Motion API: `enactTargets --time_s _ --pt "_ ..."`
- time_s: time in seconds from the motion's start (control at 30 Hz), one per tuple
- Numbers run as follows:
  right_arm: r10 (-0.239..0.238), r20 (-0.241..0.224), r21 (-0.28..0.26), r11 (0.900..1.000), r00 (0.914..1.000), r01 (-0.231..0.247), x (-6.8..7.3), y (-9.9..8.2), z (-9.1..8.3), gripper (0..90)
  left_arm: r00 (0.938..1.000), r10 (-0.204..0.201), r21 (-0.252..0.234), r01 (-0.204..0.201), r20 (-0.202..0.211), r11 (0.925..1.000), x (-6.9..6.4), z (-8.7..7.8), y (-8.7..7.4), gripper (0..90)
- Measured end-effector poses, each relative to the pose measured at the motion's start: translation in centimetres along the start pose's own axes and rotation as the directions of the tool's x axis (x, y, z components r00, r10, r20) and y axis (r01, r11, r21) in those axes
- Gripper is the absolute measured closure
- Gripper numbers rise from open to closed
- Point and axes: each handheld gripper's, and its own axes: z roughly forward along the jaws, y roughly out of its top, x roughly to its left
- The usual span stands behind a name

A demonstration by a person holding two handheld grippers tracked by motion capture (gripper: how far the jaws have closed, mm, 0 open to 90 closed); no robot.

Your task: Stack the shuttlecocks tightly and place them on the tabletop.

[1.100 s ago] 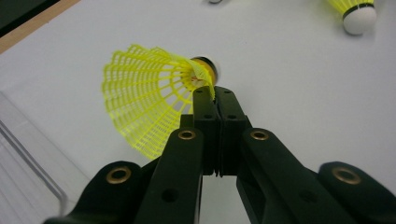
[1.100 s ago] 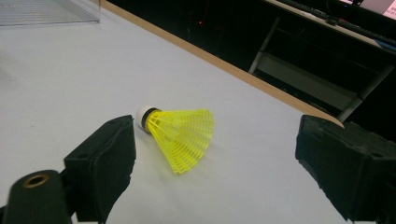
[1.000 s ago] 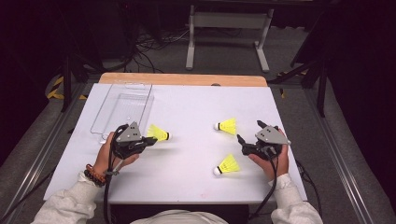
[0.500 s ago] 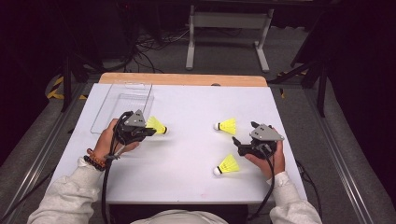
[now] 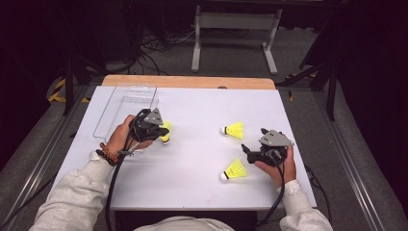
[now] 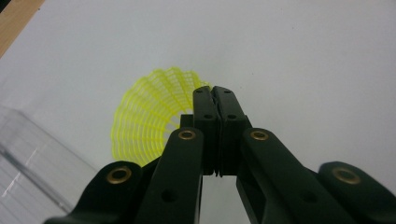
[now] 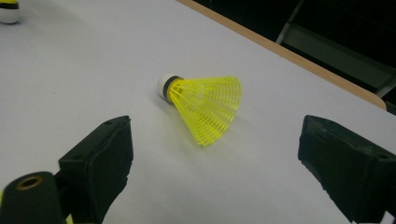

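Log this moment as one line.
left gripper: shut on yellow shuttlecock | right gripper: open | clear tray: no shuttlecock inside

Your widest open stretch is the middle of the table [image 5: 192,168], from the near edge up to the far edge. Toward the far left corner the clear tray [image 5: 126,108] stands in the way, and your left gripper [image 5: 161,131] with its shuttlecock [image 6: 149,109] sits just beside the tray's near right corner. Two more shuttlecocks [image 5: 235,130] [image 5: 233,171] lie toward the right edge, just left of your right gripper [image 5: 248,150], with a lane between them.
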Motion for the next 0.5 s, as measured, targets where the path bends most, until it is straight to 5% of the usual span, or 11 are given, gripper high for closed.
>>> enactTargets --time_s 0.37,0.5 --pt "-0.001 0.006 0.005 1.0 1.0 0.001 0.0 -0.3 -0.5 11.3 0.9963 0.052 0.046 -0.049 -0.068 0.9977 0.9 0.4 1.8 90.0" --pt "-0.001 0.004 0.007 1.0 1.0 0.001 -0.1 -0.3 -0.4 11.3 0.9979 0.051 0.062 -0.048 -0.039 0.9969 1.6 0.6 1.6 90.0"
